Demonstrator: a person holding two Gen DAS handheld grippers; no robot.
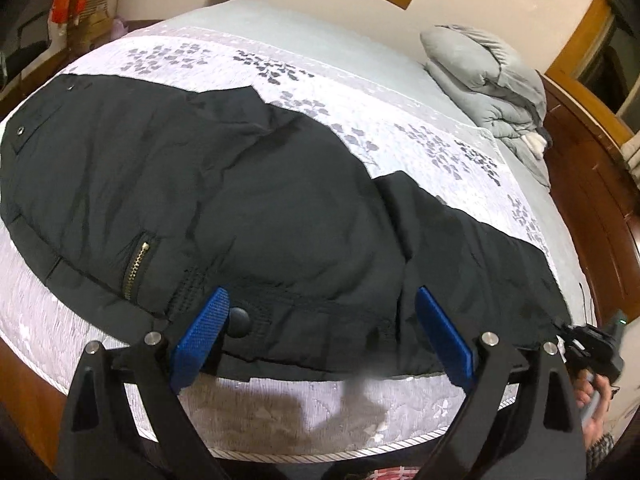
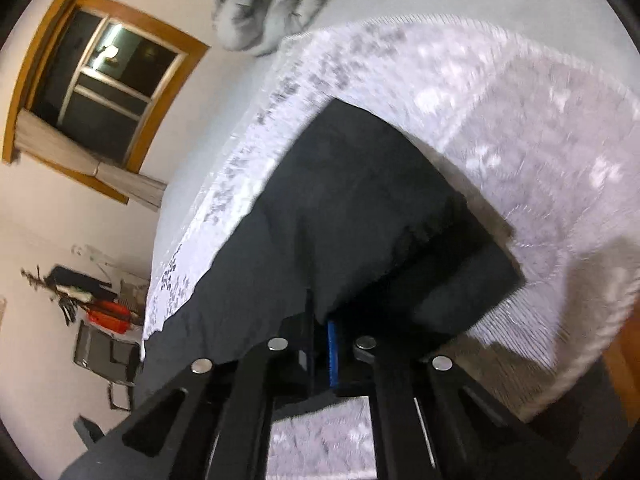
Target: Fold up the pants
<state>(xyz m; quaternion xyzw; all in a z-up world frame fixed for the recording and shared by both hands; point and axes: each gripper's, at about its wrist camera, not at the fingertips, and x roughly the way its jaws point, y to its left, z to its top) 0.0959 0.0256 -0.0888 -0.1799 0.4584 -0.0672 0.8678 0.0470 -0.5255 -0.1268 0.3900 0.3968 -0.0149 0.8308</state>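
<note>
Though the pants (image 1: 208,184) lie spread on the bed (image 1: 360,80), no fold shows; right gripper (image 2: 326,344) pinches the pants' edge, left gripper (image 1: 320,336) gapes wide at the waistband (image 1: 280,320).

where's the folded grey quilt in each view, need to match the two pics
Left wrist view: the grey quilt sits at upper right, on the far side of the bed near the wooden frame.
Right wrist view: the same quilt is at the top edge, left of centre, blurred and partly cut off.
Shared landmark: the black pants on the white patterned bedspread, nearer the camera than the quilt in both.
</note>
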